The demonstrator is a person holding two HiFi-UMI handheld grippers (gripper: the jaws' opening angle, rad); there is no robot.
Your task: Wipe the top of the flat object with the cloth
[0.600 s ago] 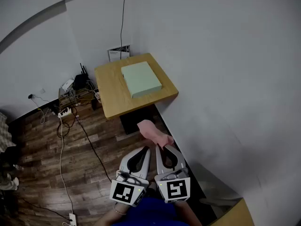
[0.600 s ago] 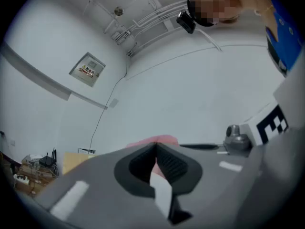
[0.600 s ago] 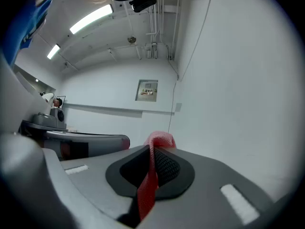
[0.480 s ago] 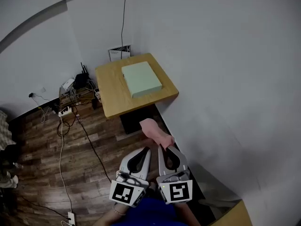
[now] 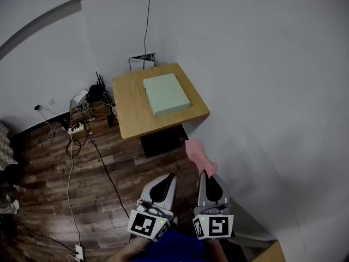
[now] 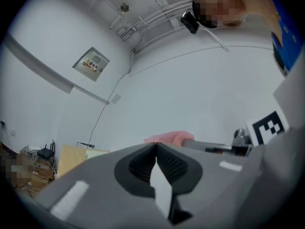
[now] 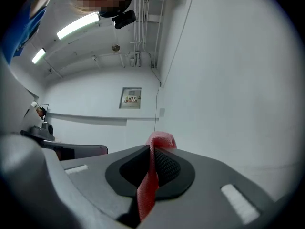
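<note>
The left hand-held gripper (image 6: 156, 146) has its jaws pressed together; pink cloth (image 6: 169, 138) peeks beyond them.

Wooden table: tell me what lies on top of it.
Only a pale green flat object lies on the wooden table, off-centre toward the right-hand wall. The rest of the top shows bare wood. Whatever is beneath the flat object is covered.

The near end of the cloth (image 5: 197, 153) is hidden between the jaws of the right gripper (image 5: 207, 174). A wooden corner (image 5: 272, 252), perhaps a tabletop, is cut off by the bottom edge. Print on the wall sign (image 7: 130, 98) is too small to read.
</note>
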